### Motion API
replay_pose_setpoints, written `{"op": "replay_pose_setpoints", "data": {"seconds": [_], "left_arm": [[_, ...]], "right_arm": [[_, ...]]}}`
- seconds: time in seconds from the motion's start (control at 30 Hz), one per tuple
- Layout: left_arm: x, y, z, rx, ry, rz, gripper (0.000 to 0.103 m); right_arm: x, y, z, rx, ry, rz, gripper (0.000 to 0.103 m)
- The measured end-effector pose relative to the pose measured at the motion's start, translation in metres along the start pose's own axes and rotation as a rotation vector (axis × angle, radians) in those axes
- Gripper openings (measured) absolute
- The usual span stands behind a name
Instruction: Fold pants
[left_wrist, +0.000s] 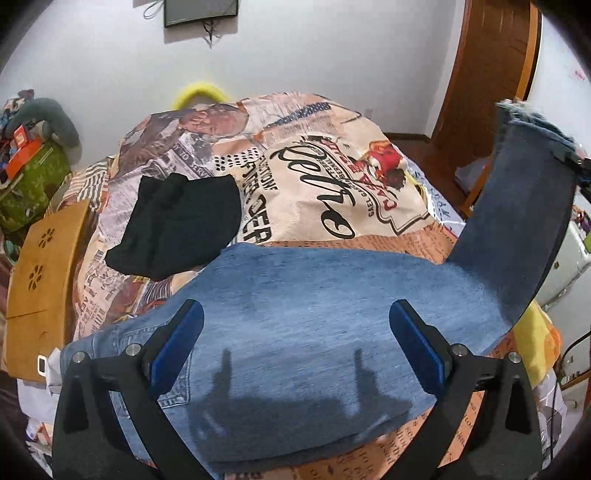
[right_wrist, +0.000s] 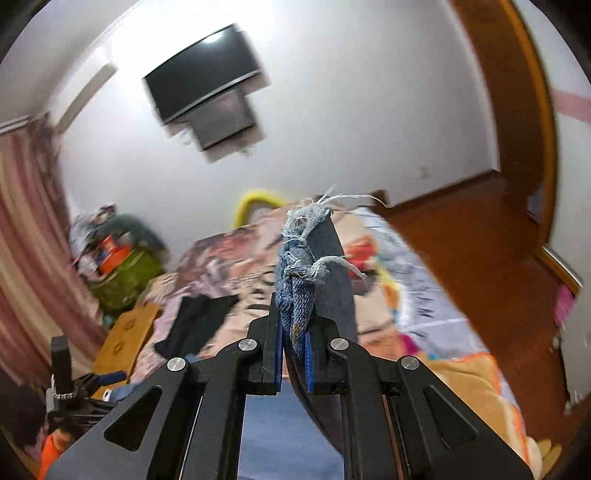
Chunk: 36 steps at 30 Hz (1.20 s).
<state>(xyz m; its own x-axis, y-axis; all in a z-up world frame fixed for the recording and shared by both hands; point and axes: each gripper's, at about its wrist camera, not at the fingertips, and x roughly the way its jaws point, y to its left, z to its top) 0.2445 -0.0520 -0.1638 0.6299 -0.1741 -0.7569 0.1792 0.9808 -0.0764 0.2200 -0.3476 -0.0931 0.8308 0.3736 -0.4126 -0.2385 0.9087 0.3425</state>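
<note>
Left wrist view: widest look at the scene, taken from above the printed bedspread (left_wrist: 332, 177).
Bedspread: covers the bed, carrying the blue jeans (left_wrist: 303, 325) in front and a dark folded garment (left_wrist: 177, 229) further back, just beside them.
Jeans: body flat on the bed under the left gripper (left_wrist: 295, 350); leg end (left_wrist: 517, 229) raised off the bed at the right.
Left gripper: fingers spread wide, hovering over the denim, holding nothing; shadow cast on the cloth.
Right gripper (right_wrist: 293, 350): fingers pressed together on the frayed hem (right_wrist: 303, 266), pinching it upright.
Step in hand: likely the lengthwise fold, hem lifted to be carried over toward the waist.
Next move: probably calls for sweeping the hem across to the waistband side, laying it edge on edge, left gripper pinning or smoothing the body.
Seen only from left wrist: flat spread of the jeans, back pocket (left_wrist: 173, 369), whole lifted leg.
Seen only from right wrist: the pinch itself, loose white threads (right_wrist: 332, 199), wall screen (right_wrist: 203, 74); strong blur.
</note>
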Motion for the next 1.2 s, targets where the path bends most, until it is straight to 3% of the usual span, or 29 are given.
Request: {"op": "replay_pose_setpoints", "data": {"seconds": [0.23, 0.47, 0.7, 0.8, 0.87, 0.9, 1.03, 1.2], "left_arm": [[-0.015, 0.026, -0.007, -0.046, -0.034, 0.010, 0.102], [-0.019, 0.050, -0.018, -0.101, -0.036, 0.029, 0.102], [-0.024, 0.063, -0.025, -0.137, -0.044, 0.060, 0.102], [-0.025, 0.064, -0.024, -0.140, -0.049, 0.065, 0.101], [-0.024, 0.062, -0.022, -0.138, -0.047, 0.068, 0.101], [-0.024, 0.061, -0.021, -0.136, -0.046, 0.069, 0.101], [-0.019, 0.052, -0.015, -0.116, -0.037, 0.067, 0.102], [-0.008, 0.031, -0.003, -0.061, -0.033, 0.082, 0.102]], "right_arm": [[0.058, 0.048, -0.030, -0.060, 0.131, 0.103, 0.008], [0.115, 0.091, -0.090, -0.146, 0.356, 0.171, 0.008], [0.149, 0.114, -0.151, -0.188, 0.548, 0.170, 0.013], [0.145, 0.120, -0.149, -0.210, 0.556, 0.174, 0.021], [0.141, 0.120, -0.145, -0.194, 0.579, 0.217, 0.045], [0.139, 0.120, -0.144, -0.193, 0.581, 0.225, 0.049], [0.125, 0.118, -0.137, -0.241, 0.562, 0.225, 0.053], [0.108, 0.090, -0.112, -0.230, 0.484, 0.161, 0.054]]}}
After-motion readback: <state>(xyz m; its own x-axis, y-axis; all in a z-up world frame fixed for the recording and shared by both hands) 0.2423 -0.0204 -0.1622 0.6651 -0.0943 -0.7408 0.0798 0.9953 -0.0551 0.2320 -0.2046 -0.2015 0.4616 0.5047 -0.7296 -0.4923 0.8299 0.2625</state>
